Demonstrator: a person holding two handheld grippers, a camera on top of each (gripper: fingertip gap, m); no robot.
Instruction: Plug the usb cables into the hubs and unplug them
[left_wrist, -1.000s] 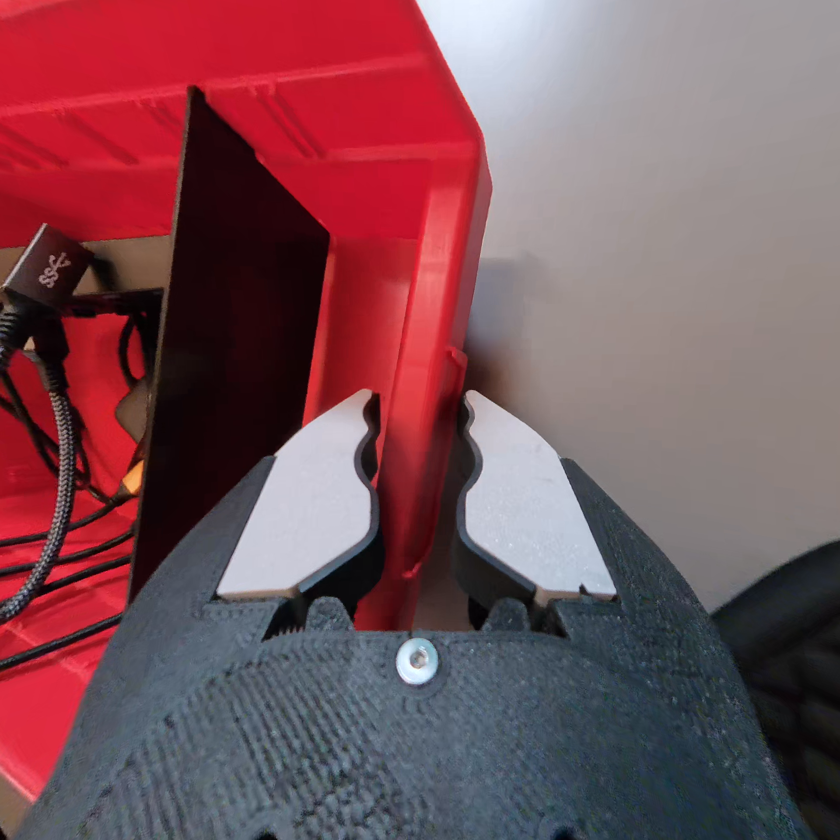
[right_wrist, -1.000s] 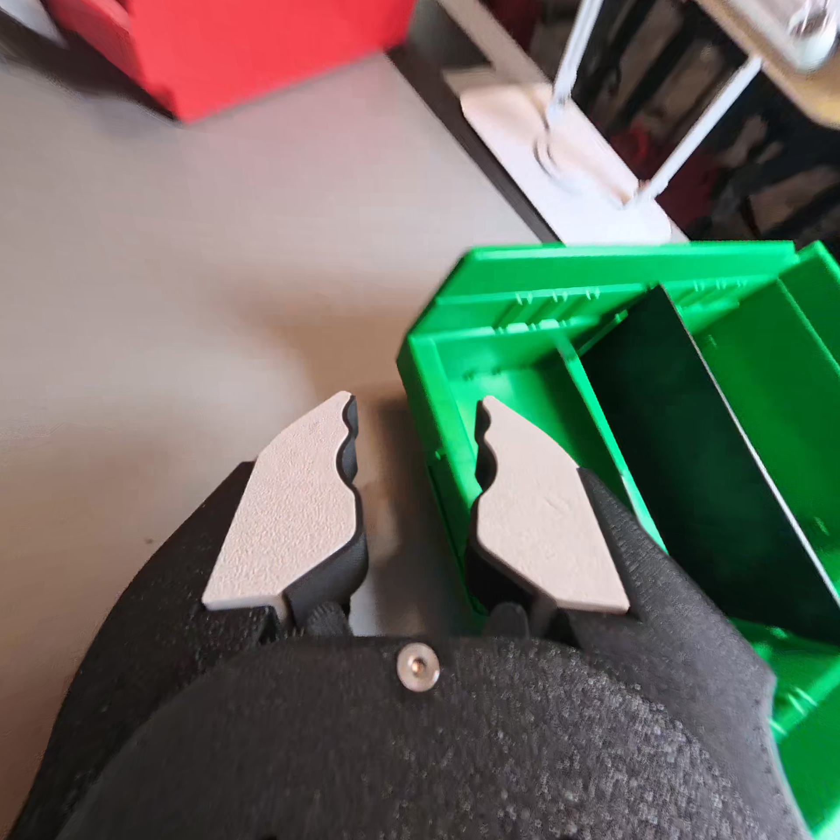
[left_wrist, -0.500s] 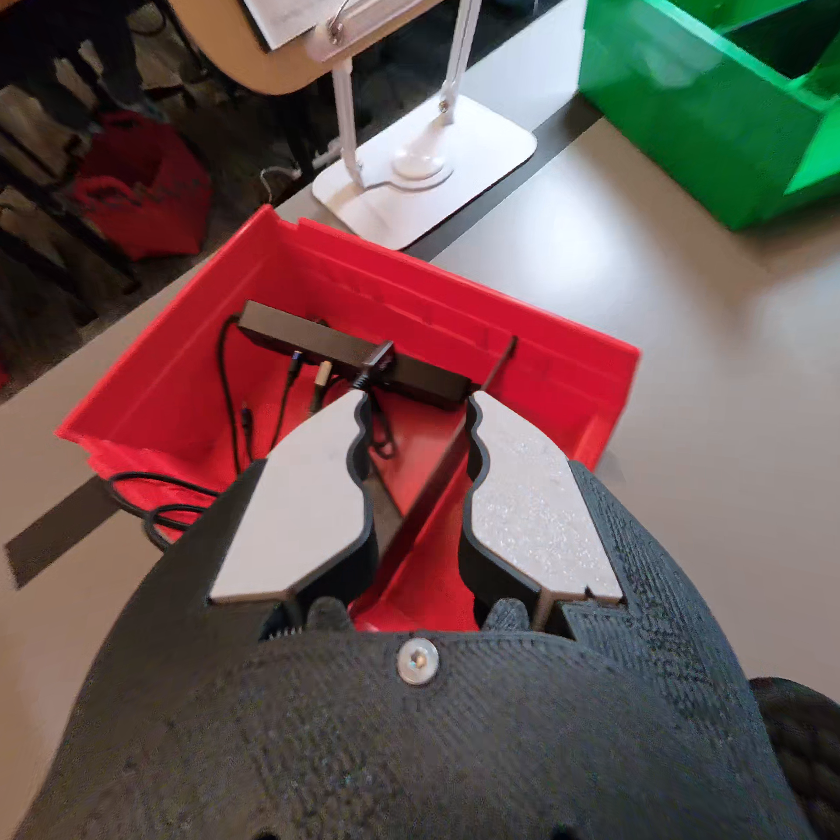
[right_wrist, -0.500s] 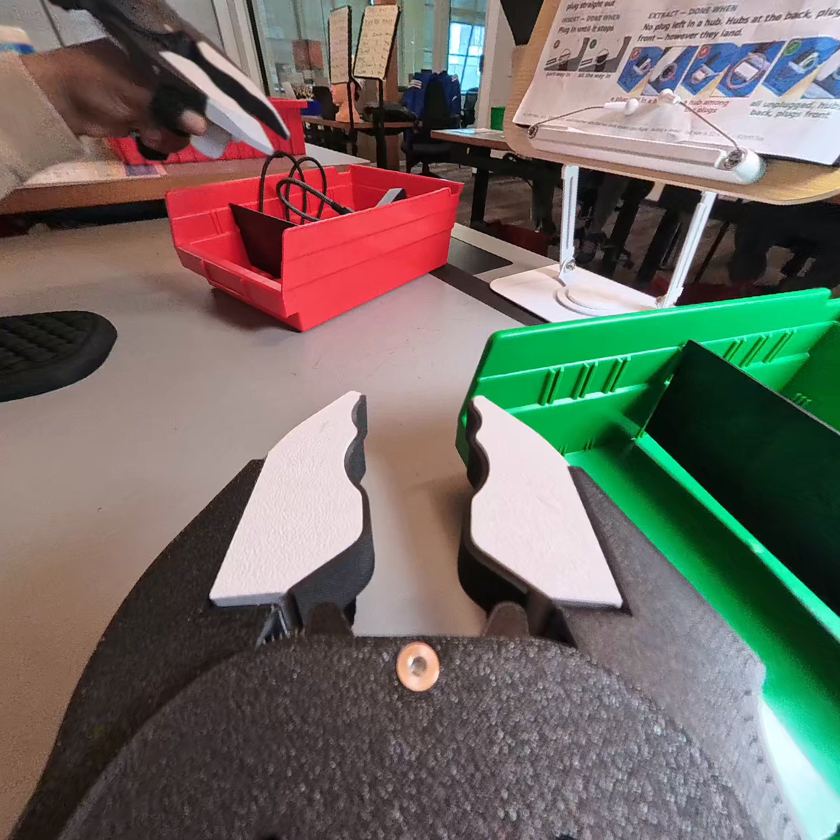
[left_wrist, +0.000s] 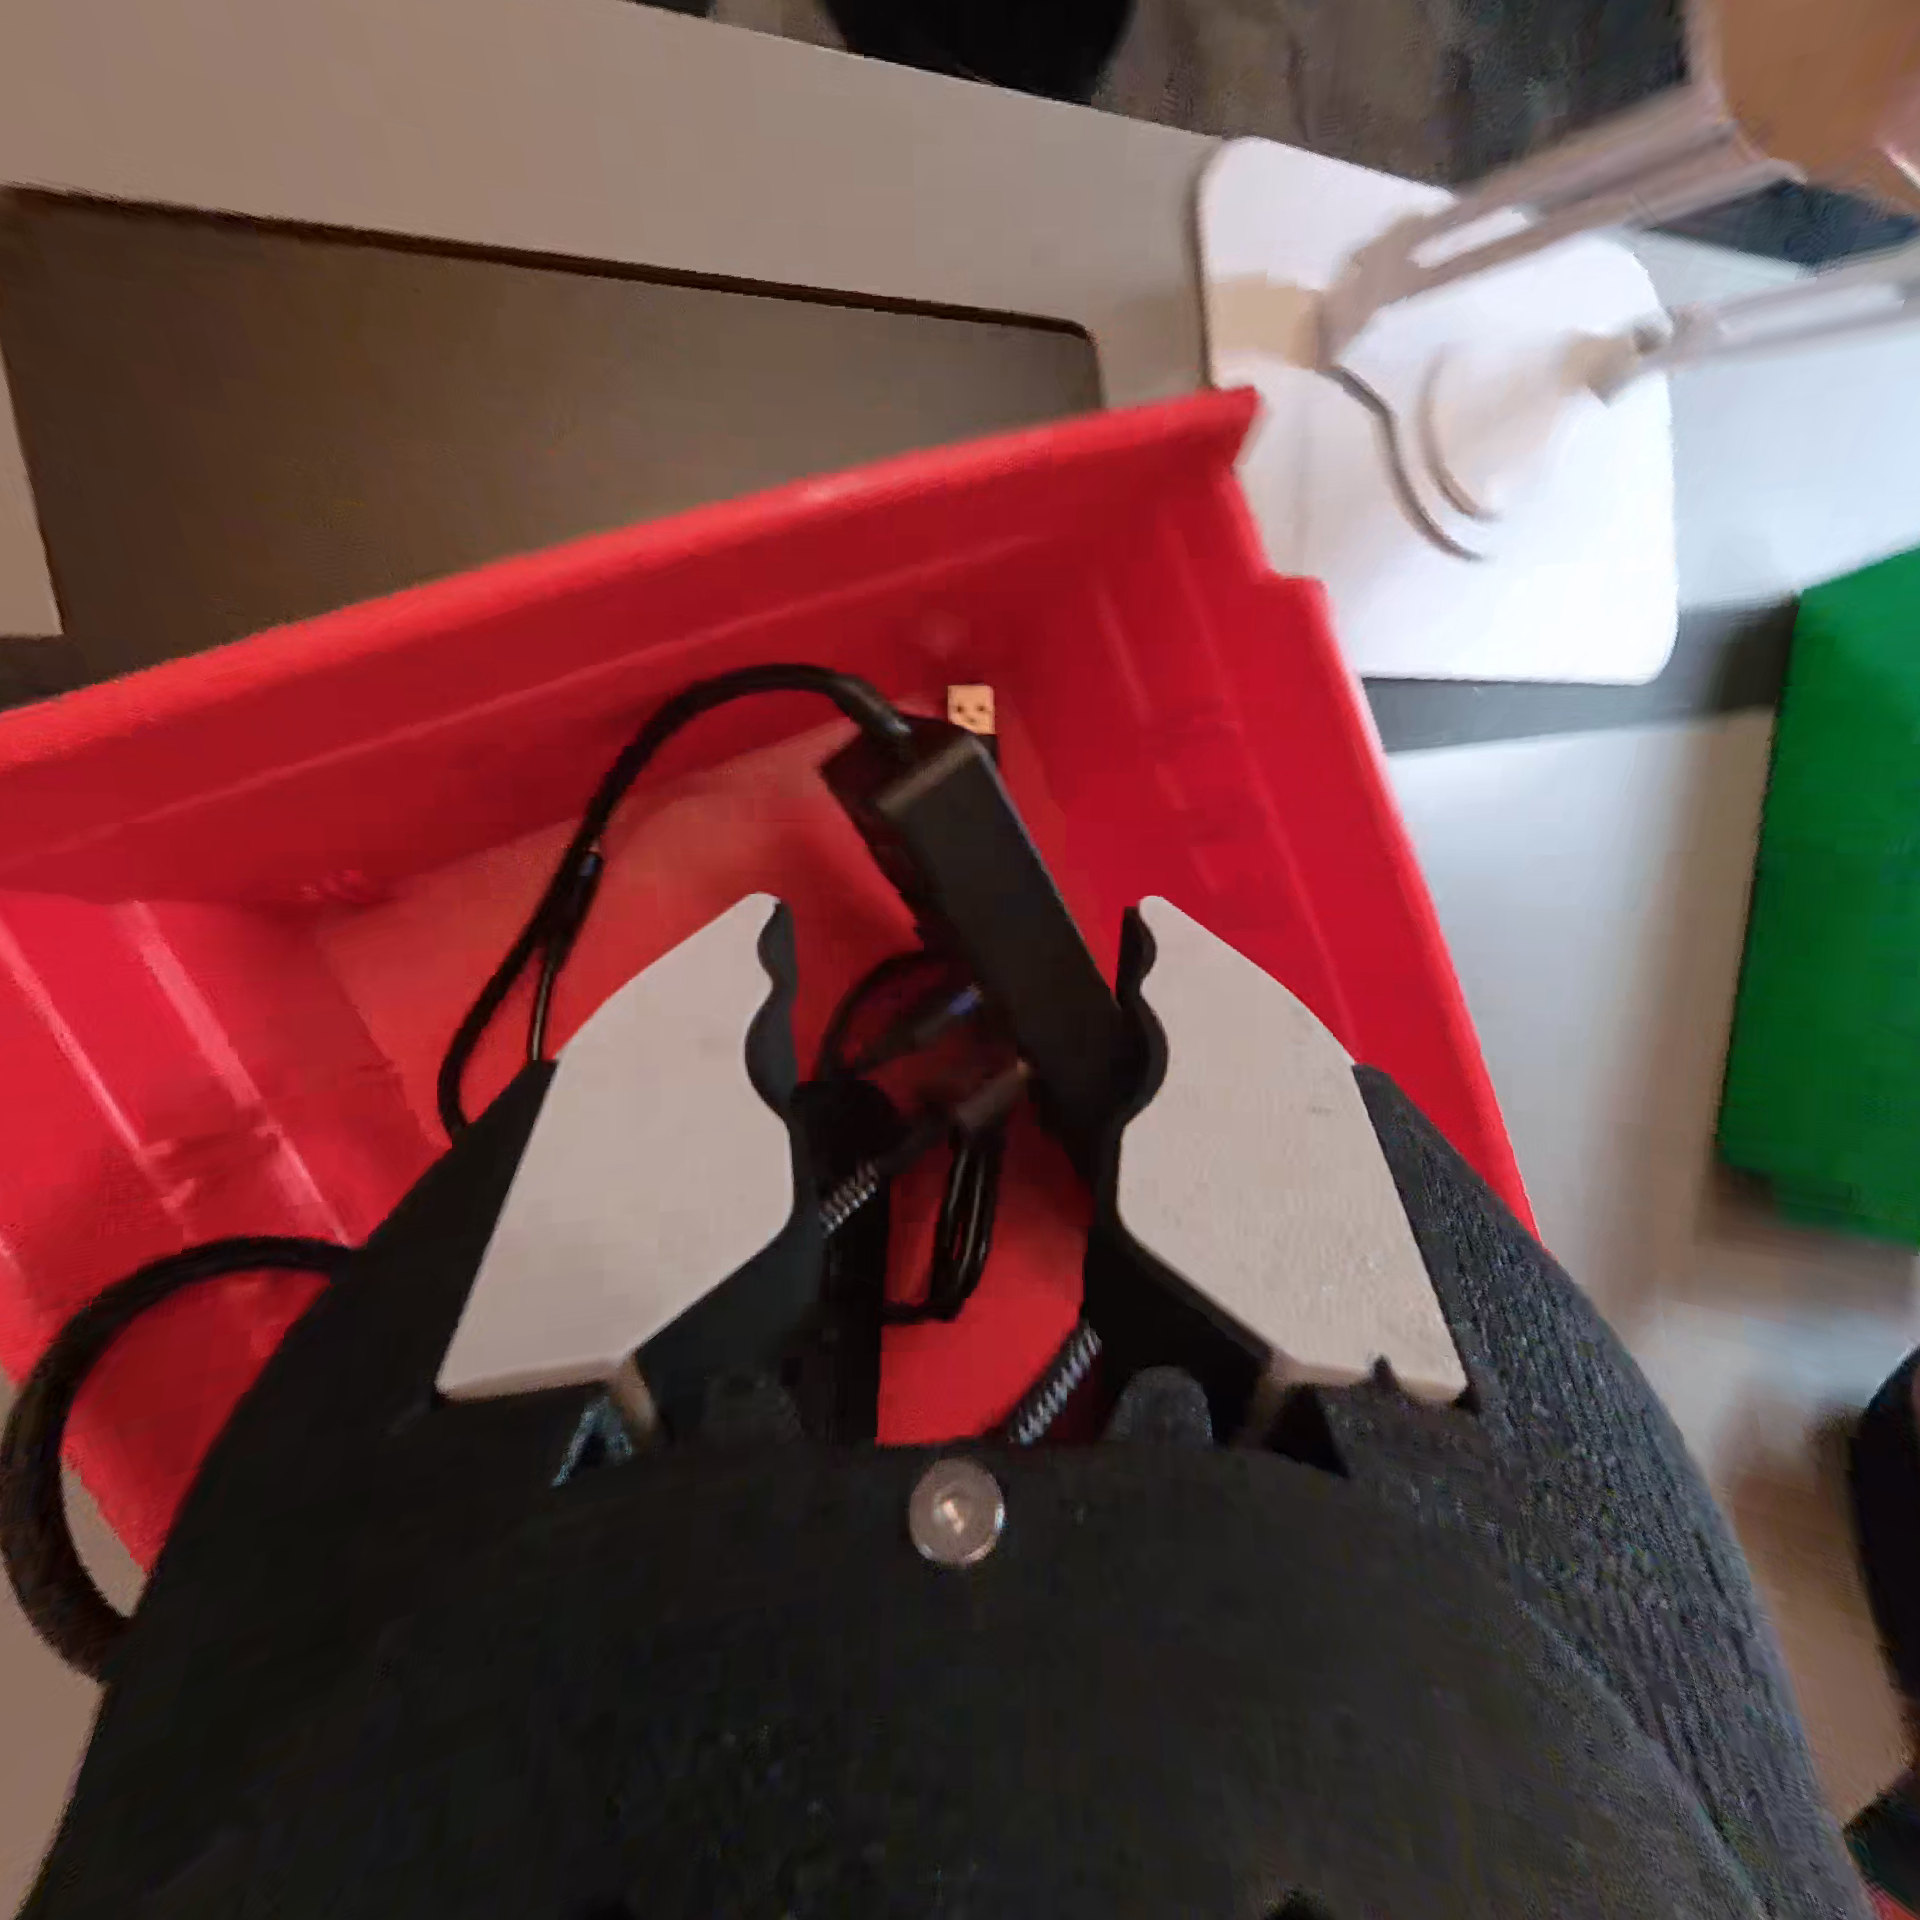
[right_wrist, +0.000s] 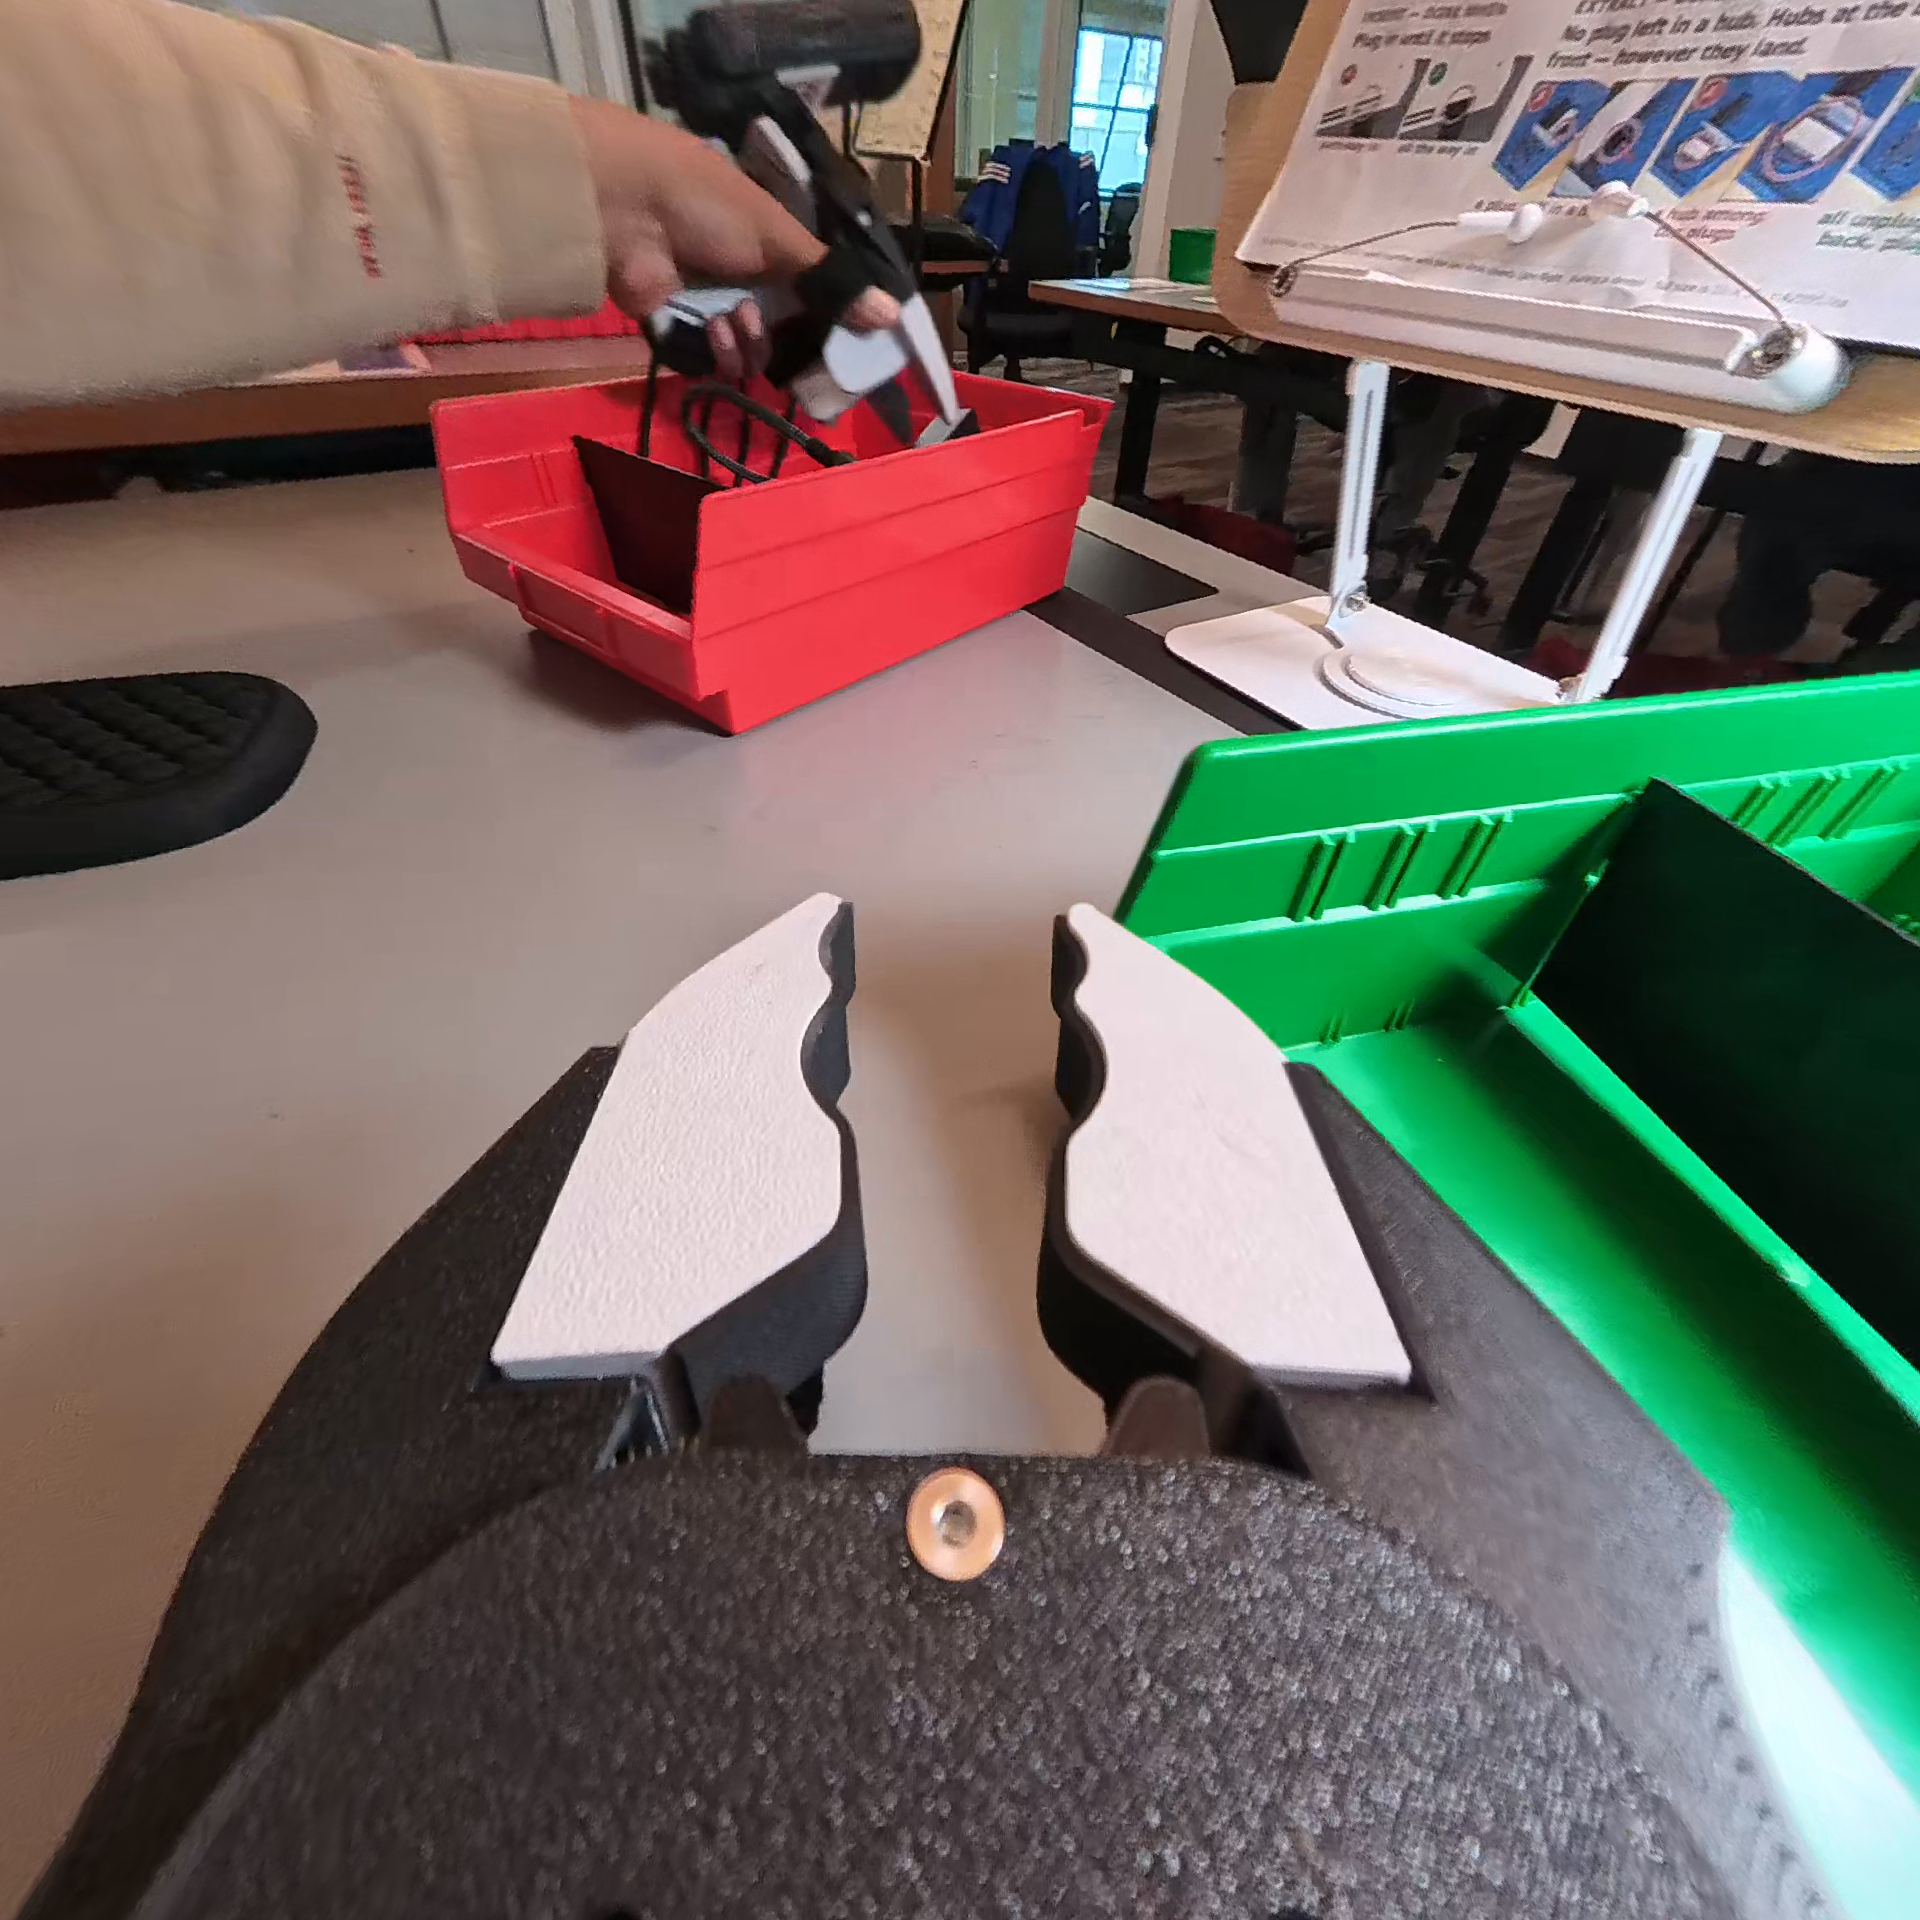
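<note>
Left claw (left_wrist: 954, 914) now wider over hub (left_wrist: 987, 894)

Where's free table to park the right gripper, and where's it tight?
Bare grey table between the red bin, the green bin and the black pad. Crowded: inside the red bin, with the open left gripper over the hub and cables.

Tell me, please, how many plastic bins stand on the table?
2. The red bin stands at the far side, under the left gripper. The green bin is near, right of the right gripper. Others may be out of view.
</note>
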